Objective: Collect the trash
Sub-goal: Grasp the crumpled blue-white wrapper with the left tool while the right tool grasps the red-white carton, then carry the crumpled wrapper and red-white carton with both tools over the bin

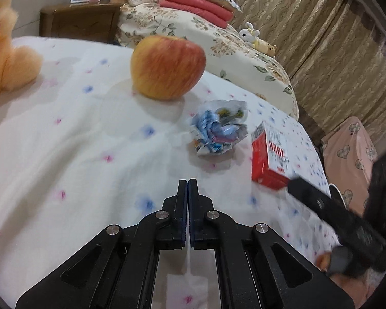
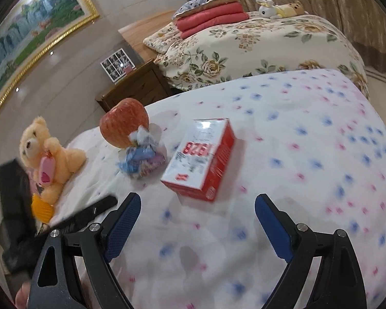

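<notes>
From where the left gripper (image 1: 187,180) sits low over the bed, its two dark fingers are pressed together with nothing between them. Far off to its left a peach plush bear (image 1: 10,61) sits on the white flowered sheet (image 1: 64,134). Ahead and a little left of the tips stands a red and yellow apple (image 1: 167,67). Just ahead and slightly right lies the crumpled wrapper (image 1: 220,126), a ball of white, blue and pink foil, apart from the fingers and near the apple without touching it in this view. Further right is a red and white box (image 1: 270,159), and the black body of the other tool reaches in from the lower right edge, its tip close against the box's near corner; I cannot tell whether it touches.

The right gripper (image 2: 198,206) has its blue-padded fingers (image 2: 123,224) spread wide, empty, above the sheet. To its far left the bear (image 2: 46,154) leans beside an orange ridged object (image 2: 42,209), and the left tool's dark finger pokes in there. Ahead and left, the wrapper (image 2: 141,157) rests right in front of the apple (image 2: 123,125). The box (image 2: 200,159) lies flat just ahead of the open fingers, between their lines, not gripped. Beyond, a second bed with a floral quilt (image 2: 257,43) carries folded red bedding (image 2: 208,16).
</notes>
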Motion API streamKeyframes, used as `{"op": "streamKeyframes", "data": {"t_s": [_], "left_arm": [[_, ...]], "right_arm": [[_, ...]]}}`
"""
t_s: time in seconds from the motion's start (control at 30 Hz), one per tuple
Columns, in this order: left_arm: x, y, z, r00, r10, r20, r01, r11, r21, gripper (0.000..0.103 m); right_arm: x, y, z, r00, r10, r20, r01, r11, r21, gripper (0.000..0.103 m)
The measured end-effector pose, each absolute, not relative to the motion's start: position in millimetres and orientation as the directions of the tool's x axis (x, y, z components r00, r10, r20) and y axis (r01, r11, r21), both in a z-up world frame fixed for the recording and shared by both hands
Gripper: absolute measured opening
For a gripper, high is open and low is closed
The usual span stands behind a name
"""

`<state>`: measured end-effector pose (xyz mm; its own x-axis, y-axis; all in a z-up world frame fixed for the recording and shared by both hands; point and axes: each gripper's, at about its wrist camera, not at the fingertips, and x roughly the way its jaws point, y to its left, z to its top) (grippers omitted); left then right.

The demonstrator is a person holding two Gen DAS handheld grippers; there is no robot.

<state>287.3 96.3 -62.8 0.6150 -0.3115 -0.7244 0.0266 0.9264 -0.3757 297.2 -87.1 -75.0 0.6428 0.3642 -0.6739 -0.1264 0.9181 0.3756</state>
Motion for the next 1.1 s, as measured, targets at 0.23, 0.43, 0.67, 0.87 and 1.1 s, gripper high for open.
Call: {"op": "streamKeyframes", "data": {"t_s": [0.23,0.43,0.67,0.87,1.1], "left_arm": [[289.3,91.5,-59.5,0.618,-0.302,-0.726,0.025,0.930,-0.366,0.025],[309.6,84.8,-55.6,0.631,-0.273,-0.726,0.023,0.942,-0.335,0.064],[344.7,64.9,-57.5,0.632,-0.263,-0.729,0.054,0.953,-0.298,0.069],[360.9,47.1,-61.3,0.622,-0.237,-0.746,0.080,0.967,-0.241,0.038],[352.1,40.7,-56.8,0.642,-0.209,-0.737,0.093,0.976,-0.195,0.031]], "right_arm": [[326.6,-73.4,-84.9,0.624,0.294,-0.724,-0.115,0.951,0.288,0.062],[318.1,-97.3,-81.8,0.613,0.336,-0.716,-0.151,0.938,0.310,0.061],[306.8,-134.7,-78.1,0.596,0.347,-0.724,-0.145,0.933,0.328,0.061],[305.7,-134.9,-83.4,0.608,0.353,-0.711,-0.122,0.927,0.356,0.065],[310.3,-127.3,-84.4,0.629,0.344,-0.697,-0.117,0.928,0.353,0.066]]}}
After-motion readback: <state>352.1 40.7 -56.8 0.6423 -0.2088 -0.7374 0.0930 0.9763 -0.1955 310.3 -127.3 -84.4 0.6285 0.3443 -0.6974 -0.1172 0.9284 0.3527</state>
